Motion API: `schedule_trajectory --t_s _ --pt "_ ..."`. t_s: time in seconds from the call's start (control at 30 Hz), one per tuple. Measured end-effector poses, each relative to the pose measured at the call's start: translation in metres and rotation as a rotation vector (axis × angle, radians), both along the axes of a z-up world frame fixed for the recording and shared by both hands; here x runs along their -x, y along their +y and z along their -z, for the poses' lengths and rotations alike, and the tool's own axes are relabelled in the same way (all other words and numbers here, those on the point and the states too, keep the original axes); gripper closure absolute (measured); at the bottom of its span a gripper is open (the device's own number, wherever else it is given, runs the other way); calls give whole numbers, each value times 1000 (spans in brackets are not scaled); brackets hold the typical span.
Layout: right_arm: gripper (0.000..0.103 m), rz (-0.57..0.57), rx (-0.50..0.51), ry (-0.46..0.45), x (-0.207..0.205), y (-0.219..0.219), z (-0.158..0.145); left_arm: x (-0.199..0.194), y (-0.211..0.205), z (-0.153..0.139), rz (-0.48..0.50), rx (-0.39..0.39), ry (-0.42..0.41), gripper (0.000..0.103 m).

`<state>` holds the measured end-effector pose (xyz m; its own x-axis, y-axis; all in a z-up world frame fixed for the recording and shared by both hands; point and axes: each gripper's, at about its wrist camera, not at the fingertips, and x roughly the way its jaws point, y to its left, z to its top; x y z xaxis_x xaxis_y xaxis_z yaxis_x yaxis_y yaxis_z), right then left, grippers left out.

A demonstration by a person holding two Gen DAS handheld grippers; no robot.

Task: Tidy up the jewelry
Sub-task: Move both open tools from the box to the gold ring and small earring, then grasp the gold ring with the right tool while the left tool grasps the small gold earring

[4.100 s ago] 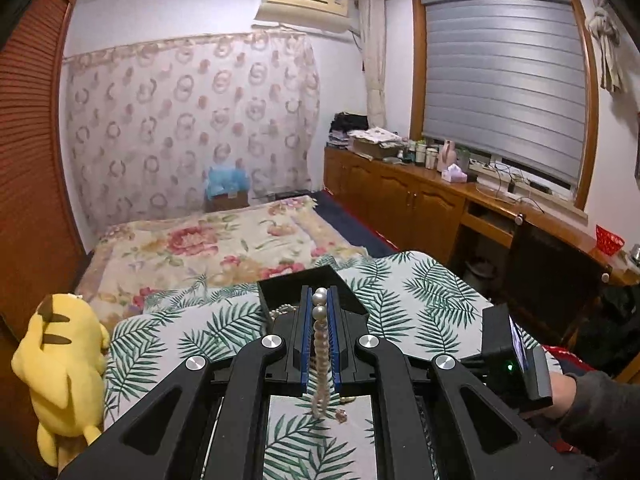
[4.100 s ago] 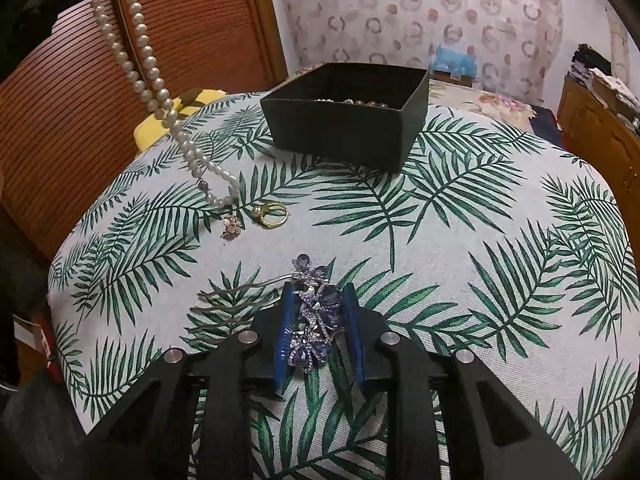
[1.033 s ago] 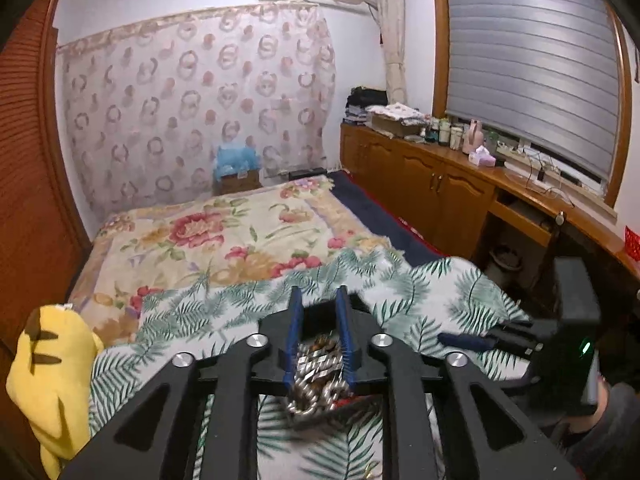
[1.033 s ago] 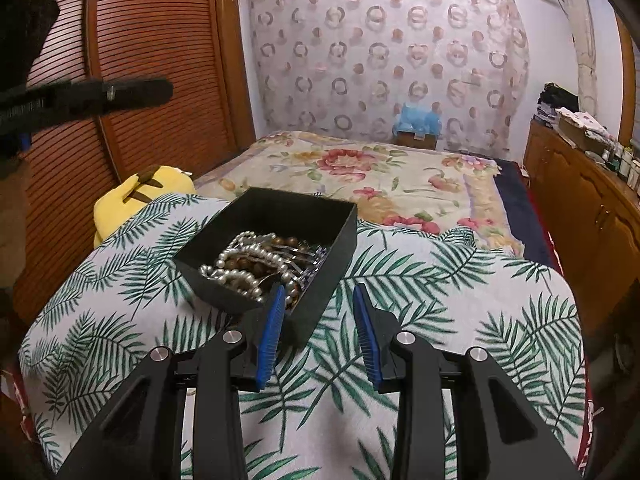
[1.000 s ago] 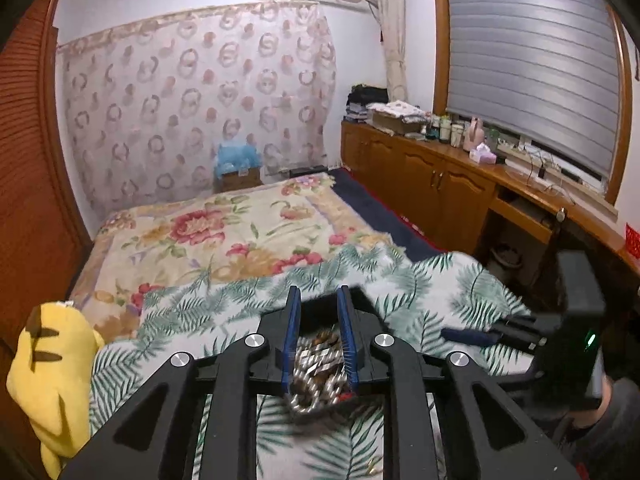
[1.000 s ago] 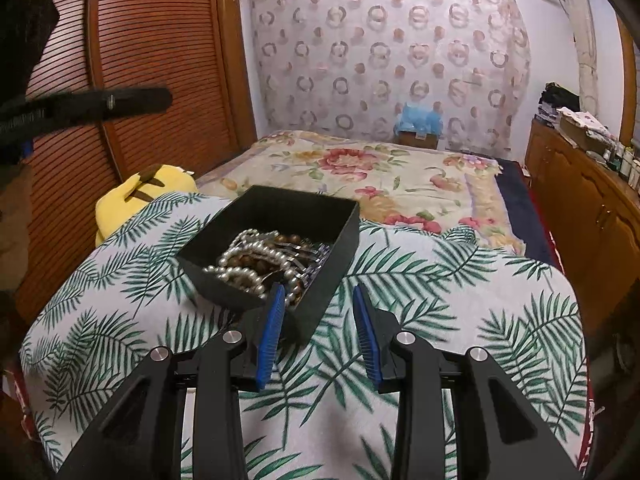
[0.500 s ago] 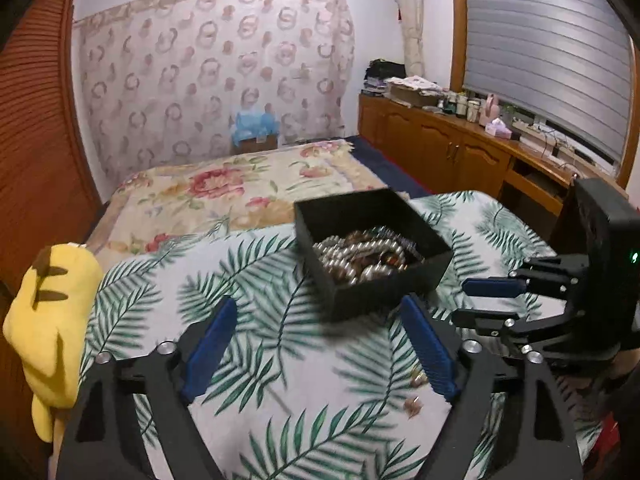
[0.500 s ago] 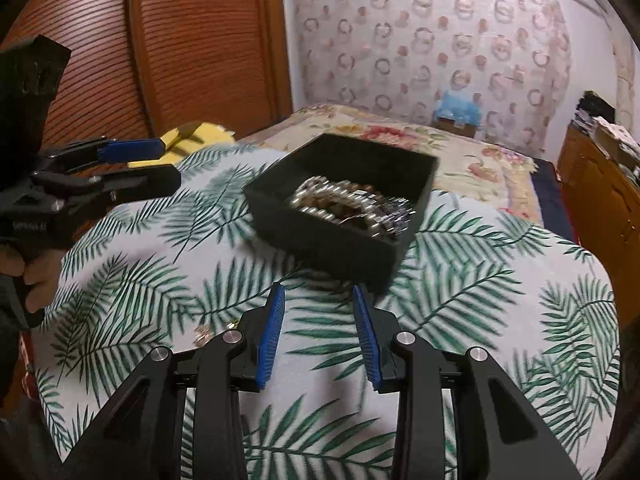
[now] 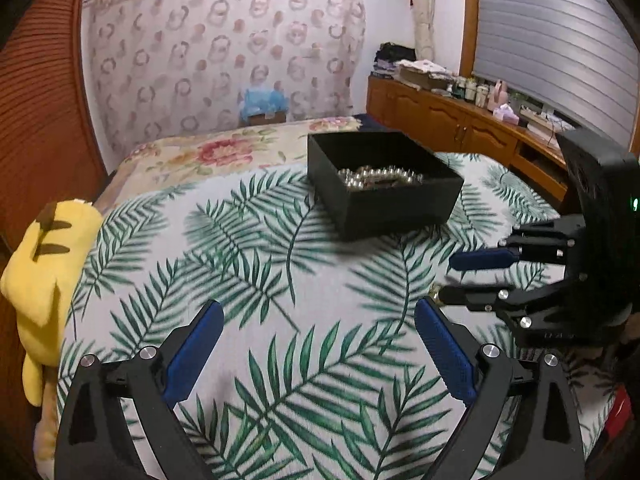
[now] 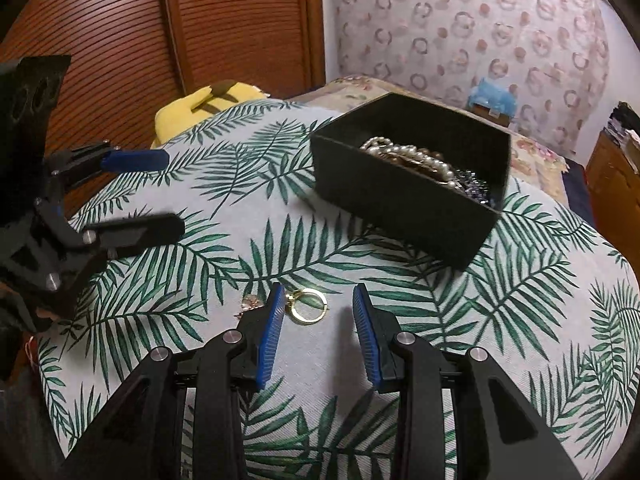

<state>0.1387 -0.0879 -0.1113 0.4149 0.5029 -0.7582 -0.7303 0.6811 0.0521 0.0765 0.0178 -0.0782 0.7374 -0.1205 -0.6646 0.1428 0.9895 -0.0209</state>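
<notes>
A black open box [image 9: 384,204] [image 10: 400,208] stands on the palm-leaf cloth, with a pearl necklace [image 9: 380,174] [image 10: 404,156] and other jewelry heaped inside. My left gripper [image 9: 318,306] [image 10: 174,194] hovers over bare cloth in front of the box; its jaws are opening wide with nothing between them. My right gripper [image 10: 318,290] [image 9: 448,276] is low over the cloth, open, with a gold ring [image 10: 308,306] lying between its fingers, close to the left pad. A small pink earring [image 10: 250,304] lies just left of that finger.
A yellow plush toy [image 9: 44,264] [image 10: 208,104] leans at the table's left edge. Slatted wooden doors [image 10: 240,24] rise behind it. A floral bed [image 9: 224,152] lies beyond the table, and a wooden cabinet [image 9: 460,120] runs along the right wall.
My left gripper's jaws have spread wide; the beads they held are no longer in them. Both grippers have dropped back from the box toward the cloth, the right one to the gold ring.
</notes>
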Motion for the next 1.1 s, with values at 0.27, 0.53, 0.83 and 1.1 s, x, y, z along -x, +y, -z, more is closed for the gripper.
schedule_trajectory --t_s 0.27,0.53,0.83,1.1 --pt "74 -15 44 -2 -2 10 5 2 -5 11 35 1 42 11" --pt "76 6 35 -15 -1 3 1 0 -14 18 54 -17 69 10" --pt "76 67 2 -41 5 -26 -10 -5 -31 21 102 -18 92 11" --pt "76 103 -8 -44 1 -42 -13 -11 -55 27 174 -18 128 30"
